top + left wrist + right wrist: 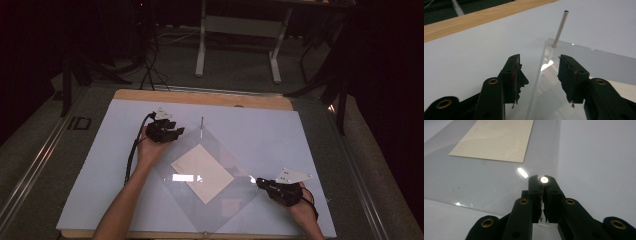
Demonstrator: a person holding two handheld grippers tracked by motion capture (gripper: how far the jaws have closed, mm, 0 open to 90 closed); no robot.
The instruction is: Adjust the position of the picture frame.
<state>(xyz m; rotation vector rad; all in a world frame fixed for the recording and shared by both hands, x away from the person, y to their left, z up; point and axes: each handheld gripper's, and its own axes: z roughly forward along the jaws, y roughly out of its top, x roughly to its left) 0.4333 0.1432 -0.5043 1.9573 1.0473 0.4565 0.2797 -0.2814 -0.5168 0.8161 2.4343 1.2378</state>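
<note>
— Where is the clear sheet (200, 170) seen?
— It is laid flat, turned like a diamond, on the white tabletop (100, 165). A cream card (202, 172) is seen within its outline, at the middle. Faint marks are carried on the card, but no writing can be read.

— How are the left tongs (540, 72) held?
— They are spread apart, with the sheet's edge between the jaws; no pad is pressed on it. They are seen just short of a thin metal pin (559, 28) standing upright at the sheet's far corner.

— And the right tongs (543, 185)?
— They are clenched at the sheet's right corner, on a small round bright thing (544, 179); what it is cannot be told.

— What lies around?
— A wooden edge (200, 98) is seen beyond the white surface, and a pale table frame (240, 30) stands on the floor behind.
</note>
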